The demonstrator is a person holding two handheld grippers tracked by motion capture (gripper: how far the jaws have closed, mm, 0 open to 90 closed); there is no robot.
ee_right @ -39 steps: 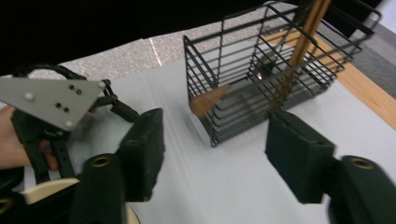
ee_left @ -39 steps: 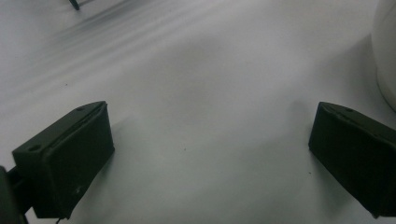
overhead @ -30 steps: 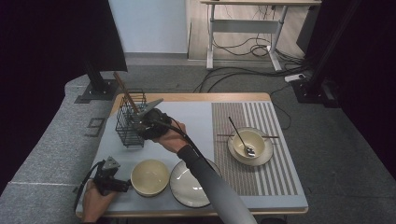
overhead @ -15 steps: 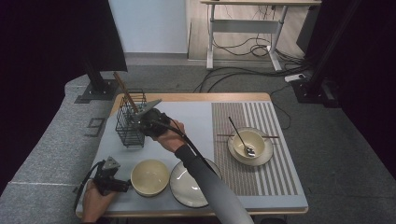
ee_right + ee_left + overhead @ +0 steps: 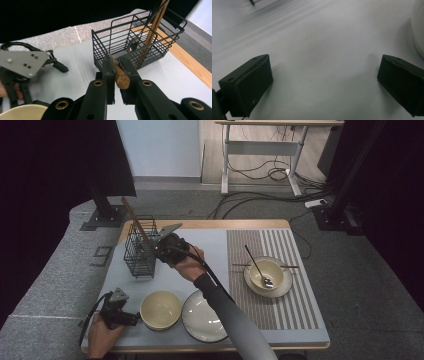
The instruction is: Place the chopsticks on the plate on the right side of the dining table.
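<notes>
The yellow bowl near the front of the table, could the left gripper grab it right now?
Probably yes. The left gripper is open and holds nothing, and the yellow bowl sits right beside its jaws on the grey mat, with nothing between them.

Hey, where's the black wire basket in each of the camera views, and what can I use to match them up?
High view: the wire basket stands on the table's left side, far part, just left of the right gripper.
Left gripper view: not in it.
Right gripper view: the basket sits upper centre, just beyond the fingers.
Shared landmark: the brown sticks leaning out of it.
</notes>
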